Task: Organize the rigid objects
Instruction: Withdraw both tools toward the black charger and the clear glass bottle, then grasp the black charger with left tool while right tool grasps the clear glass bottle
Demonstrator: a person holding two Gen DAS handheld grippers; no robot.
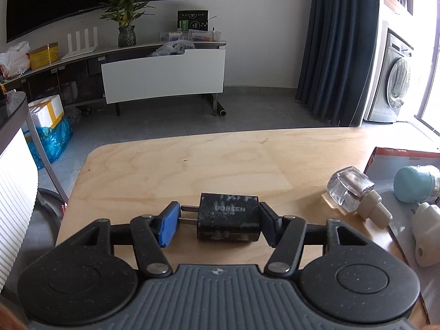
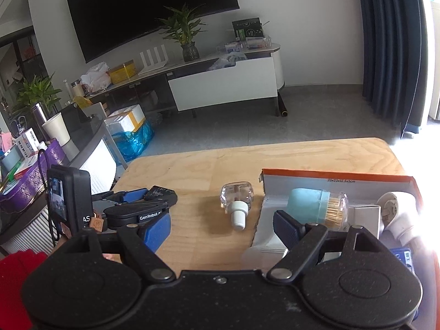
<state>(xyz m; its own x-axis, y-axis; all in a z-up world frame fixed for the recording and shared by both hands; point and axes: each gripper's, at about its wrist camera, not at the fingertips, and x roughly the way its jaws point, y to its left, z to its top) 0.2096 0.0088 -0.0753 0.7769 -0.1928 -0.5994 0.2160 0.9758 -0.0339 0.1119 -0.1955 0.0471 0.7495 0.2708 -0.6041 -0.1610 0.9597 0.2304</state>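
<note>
Pale plywood surface (image 1: 220, 165): left tool (image 1: 220, 220) clamps the rigid black plastic charger (image 1: 229, 217) (prongs against one pad); right tool (image 2: 220, 225) gapes empty.

"UGREEN" on the black charger (image 1: 229, 217) in my left tongs, "GenRobot" in white on the side of my left tongs (image 2: 143, 206), small numbers "33x23x12.5x5cm" printed on the inside wall of my orange box (image 2: 341, 180), other labels too blurry to read
</note>
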